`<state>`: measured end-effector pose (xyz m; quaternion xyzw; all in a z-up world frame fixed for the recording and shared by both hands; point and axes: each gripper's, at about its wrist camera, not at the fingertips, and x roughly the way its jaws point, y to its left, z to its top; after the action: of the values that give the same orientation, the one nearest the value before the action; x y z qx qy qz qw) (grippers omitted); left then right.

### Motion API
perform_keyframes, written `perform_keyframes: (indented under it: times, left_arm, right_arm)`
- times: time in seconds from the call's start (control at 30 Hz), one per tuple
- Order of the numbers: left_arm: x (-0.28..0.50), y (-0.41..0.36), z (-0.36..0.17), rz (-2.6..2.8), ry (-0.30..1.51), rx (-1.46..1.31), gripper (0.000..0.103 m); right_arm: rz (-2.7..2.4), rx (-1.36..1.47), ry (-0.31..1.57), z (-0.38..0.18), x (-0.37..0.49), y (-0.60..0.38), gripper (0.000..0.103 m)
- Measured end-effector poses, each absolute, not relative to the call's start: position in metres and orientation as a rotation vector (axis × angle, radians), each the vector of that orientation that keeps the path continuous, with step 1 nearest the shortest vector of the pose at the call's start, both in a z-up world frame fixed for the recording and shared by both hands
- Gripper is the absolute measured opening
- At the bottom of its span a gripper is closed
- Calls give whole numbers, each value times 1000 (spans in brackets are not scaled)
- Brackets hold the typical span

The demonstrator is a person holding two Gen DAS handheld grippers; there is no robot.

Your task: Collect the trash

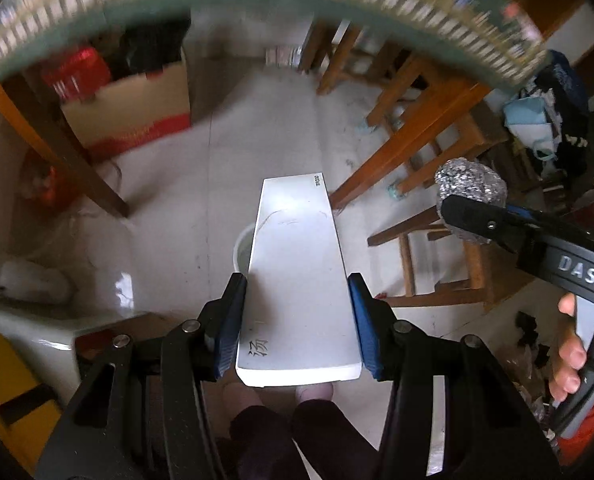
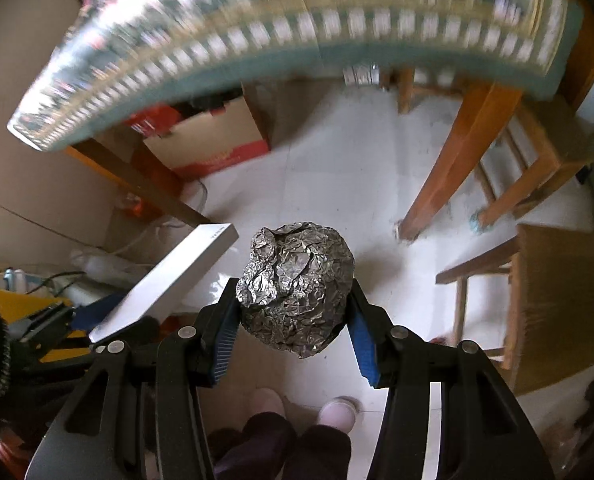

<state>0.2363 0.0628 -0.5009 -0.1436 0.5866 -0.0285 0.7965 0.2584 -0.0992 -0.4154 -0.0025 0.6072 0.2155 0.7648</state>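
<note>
Left gripper (image 1: 297, 328): clamped on the white box (image 1: 297, 280), my blue pads (image 1: 229, 328) pressed against its two long sides near the close end.
White box: long and flat, reaching forward from between my left fingers, its far end out over the rim of a white bin (image 1: 243, 246) on the floor; small dark print at both ends.
Right gripper (image 2: 293, 320): closed on the foil ball (image 2: 297, 288), one blue pad (image 2: 223, 338) on each side of it.
Foil ball: crumpled silver, held in the air between my right fingers, bulging forward past the fingertips; from the left wrist view it sits at the tip of the right gripper, off to the right of the box and apart from it.
White box from the right wrist view: tilted, just left of the foil ball, not touching it.
Right hand (image 1: 569, 356): fingers wrapped round the gripper's handle.
Below: pale tiled floor (image 2: 337, 168), my two slippers (image 2: 337, 412) and dark trousers.
Around: wooden chair (image 2: 537, 304) to the right, table leg (image 2: 449, 176) ahead, patterned tablecloth (image 2: 297, 32) edge blurred overhead, cardboard box (image 2: 213, 140) under the table.
</note>
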Motion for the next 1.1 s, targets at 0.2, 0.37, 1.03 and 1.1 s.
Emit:
perform_keyframes:
  times: [0.2, 0.37, 1.03, 1.1]
  left_arm:
    - [247, 66, -577, -65, 1312, -315, 50]
    - [260, 69, -615, -51, 1322, -348, 50]
    - [291, 57, -589, -77, 1337, -324, 53]
    - [288, 59, -564, -73, 1319, -300, 53]
  right_arm:
    - [489, 18, 1358, -485, 268, -99, 47]
    - [590, 49, 1317, -504, 270, -91, 58]
    - [452, 8, 1345, -490, 281, -110, 76]
    - [453, 2, 1340, -475, 281, -111, 76]
